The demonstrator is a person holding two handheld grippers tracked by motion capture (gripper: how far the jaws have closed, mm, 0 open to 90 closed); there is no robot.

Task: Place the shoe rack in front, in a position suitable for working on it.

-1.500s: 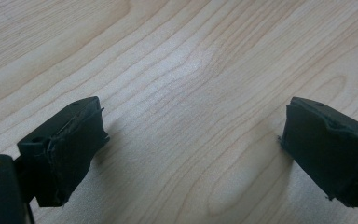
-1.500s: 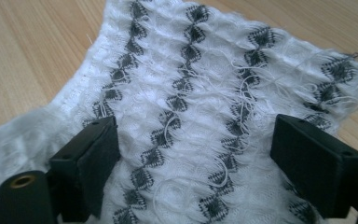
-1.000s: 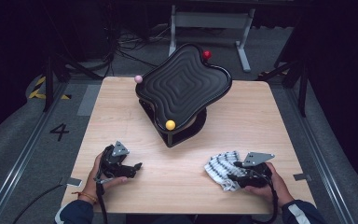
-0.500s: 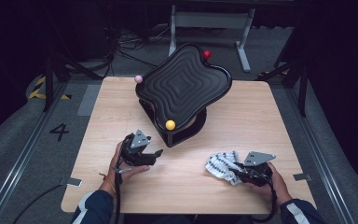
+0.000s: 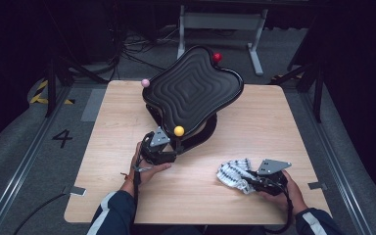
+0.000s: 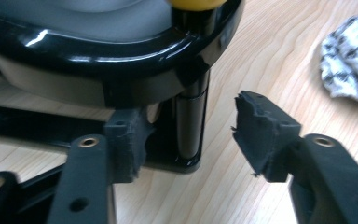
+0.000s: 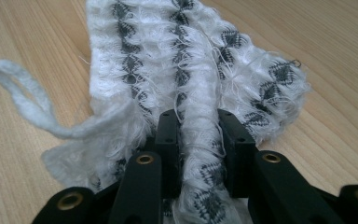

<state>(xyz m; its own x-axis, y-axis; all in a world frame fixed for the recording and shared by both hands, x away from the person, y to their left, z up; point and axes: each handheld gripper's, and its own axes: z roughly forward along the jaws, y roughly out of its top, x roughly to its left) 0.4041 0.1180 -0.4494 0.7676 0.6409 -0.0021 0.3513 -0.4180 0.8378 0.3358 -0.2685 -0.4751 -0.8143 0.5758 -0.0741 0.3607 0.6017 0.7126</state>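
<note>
A black ridged board (image 5: 193, 90) sits tilted on a black stand in the middle of the table, with a pink ball (image 5: 145, 82), a red ball (image 5: 217, 57) and a yellow ball (image 5: 178, 130) at its rim. My left gripper (image 5: 173, 150) is at the stand's foot under the yellow ball. In the left gripper view it (image 6: 191, 130) stands open, its jaws on either side of a black post (image 6: 192, 112), apart from it. My right gripper (image 5: 248, 179) rests at the front right, shut on a fold of a white cloth with black patterned stripes (image 7: 196, 65).
The wooden table (image 5: 274, 122) has bare room left and right of the stand. The cloth (image 6: 349, 60) lies to the right of the post in the left gripper view. Dark floor, cables and a metal frame (image 5: 220, 22) lie beyond the far edge.
My left gripper has moved forward and to the right, from the table's front left up to the stand's foot below the yellow ball. The right gripper and the cloth stayed put.
</note>
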